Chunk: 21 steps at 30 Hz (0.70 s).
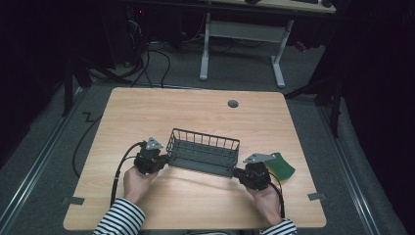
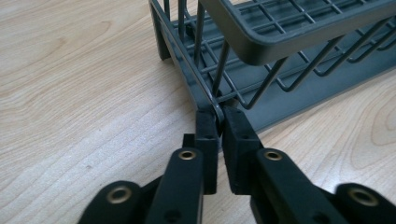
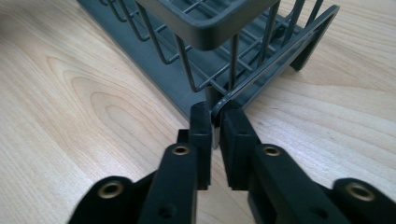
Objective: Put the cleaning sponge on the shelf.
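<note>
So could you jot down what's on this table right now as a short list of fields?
surface: wooden table
main item: grey wire basket, standing on the table
left tool: pinching the wire at the basket's left end corner
right tool: pinching the wire at the basket's right end corner
beside the right hand: green flat object, kind unclear
in the basket: nothing seen
</note>
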Each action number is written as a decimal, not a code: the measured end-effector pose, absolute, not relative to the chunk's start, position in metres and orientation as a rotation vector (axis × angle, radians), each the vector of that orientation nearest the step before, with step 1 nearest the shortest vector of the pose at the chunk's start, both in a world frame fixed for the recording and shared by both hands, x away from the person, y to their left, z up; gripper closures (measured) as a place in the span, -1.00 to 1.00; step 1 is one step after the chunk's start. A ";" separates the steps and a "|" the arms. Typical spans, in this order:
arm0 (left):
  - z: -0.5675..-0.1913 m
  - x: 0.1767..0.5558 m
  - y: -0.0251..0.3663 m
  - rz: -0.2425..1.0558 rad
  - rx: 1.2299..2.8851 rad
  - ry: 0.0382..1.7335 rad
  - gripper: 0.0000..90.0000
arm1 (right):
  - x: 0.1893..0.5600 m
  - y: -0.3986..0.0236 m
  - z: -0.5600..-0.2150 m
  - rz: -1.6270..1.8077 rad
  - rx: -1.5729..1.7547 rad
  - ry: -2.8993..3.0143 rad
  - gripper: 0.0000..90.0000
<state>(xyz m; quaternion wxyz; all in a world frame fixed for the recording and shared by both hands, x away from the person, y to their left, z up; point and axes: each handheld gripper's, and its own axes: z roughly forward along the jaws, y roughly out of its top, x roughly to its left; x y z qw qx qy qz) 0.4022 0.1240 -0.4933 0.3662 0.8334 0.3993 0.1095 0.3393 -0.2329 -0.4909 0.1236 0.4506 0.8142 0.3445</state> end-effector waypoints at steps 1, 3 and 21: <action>-0.493 0.402 0.125 0.283 2.138 1.030 0.77 | 0.339 -0.233 -0.491 1.002 1.321 2.374 0.71; -0.494 0.401 0.127 0.284 2.127 1.046 0.62 | 0.338 -0.234 -0.491 1.010 1.324 2.371 0.59; -0.511 0.375 0.148 0.368 2.075 1.132 -0.15 | 0.327 -0.259 -0.486 1.028 1.278 2.261 -0.02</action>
